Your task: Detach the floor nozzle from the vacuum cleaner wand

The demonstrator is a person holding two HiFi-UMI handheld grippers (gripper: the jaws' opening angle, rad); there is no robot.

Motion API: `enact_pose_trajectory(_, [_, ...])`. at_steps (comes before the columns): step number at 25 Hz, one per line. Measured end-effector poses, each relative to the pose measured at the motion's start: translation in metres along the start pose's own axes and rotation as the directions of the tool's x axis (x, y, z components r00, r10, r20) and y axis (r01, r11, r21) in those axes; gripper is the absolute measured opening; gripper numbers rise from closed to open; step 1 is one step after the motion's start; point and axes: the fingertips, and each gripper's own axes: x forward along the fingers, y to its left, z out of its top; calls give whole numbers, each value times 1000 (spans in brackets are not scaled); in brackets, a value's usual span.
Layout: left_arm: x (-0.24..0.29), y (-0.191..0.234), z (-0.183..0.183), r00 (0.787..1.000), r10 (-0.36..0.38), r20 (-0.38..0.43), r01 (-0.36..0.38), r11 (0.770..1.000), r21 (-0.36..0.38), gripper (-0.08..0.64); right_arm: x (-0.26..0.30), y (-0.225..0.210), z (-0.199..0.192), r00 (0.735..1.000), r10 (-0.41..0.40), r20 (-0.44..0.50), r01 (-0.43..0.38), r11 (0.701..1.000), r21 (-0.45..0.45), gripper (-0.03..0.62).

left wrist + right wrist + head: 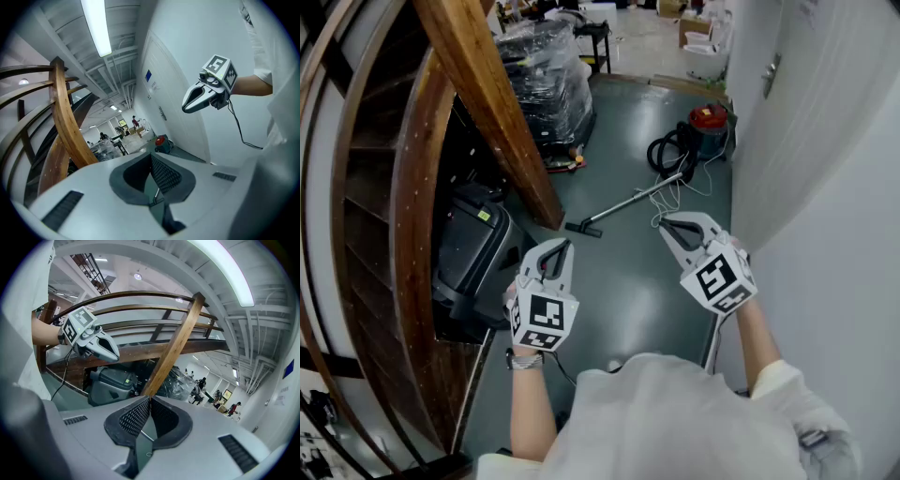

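grey floor (637,281), wand (633,200) diagonal, nozzle (584,228) nearest

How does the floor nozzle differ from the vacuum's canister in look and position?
The floor nozzle is dark, low and flat; the canister is bulky, upright and red-topped. The floor nozzle lies near the foot of the wooden beam; the canister stands beside the white wall. Both rest on the grey floor, untouched.

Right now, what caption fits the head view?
Left gripper and right gripper, both shut, face the wand and floor nozzle lying ahead.
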Motion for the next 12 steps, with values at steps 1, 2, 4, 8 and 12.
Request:
enact_pose_trajectory(1, [0, 1, 0, 1000, 1, 2, -1, 1000, 1, 0, 1, 2, -1, 1000, 4, -1, -4, 1000, -1, 31])
enact_pose_trajectory(2, [0, 1, 0, 1000, 3, 3, -3, 1000, 1, 0, 1, 3, -1, 1000, 7, -1, -7, 1000, -2, 31])
enact_pose_trajectory(4, [-1, 2, 0, 1000, 9, -1, -9, 1000, 3, 0, 1, 4, -1, 1000, 8, 0, -8, 1000, -2, 31])
enact_pose_trajectory(8, [-3, 5, 0, 1000, 20, -5, -20, 1000, 1, 0, 1, 2, 0, 1000, -5, -3, 5, 1000, -9, 30])
enact_pose_trajectory(12, [-2, 5, -1, 1000, 19, 2, -19, 1000, -5, 0, 0, -4, 5, 999, -37, 26, 37, 999, 11, 31])
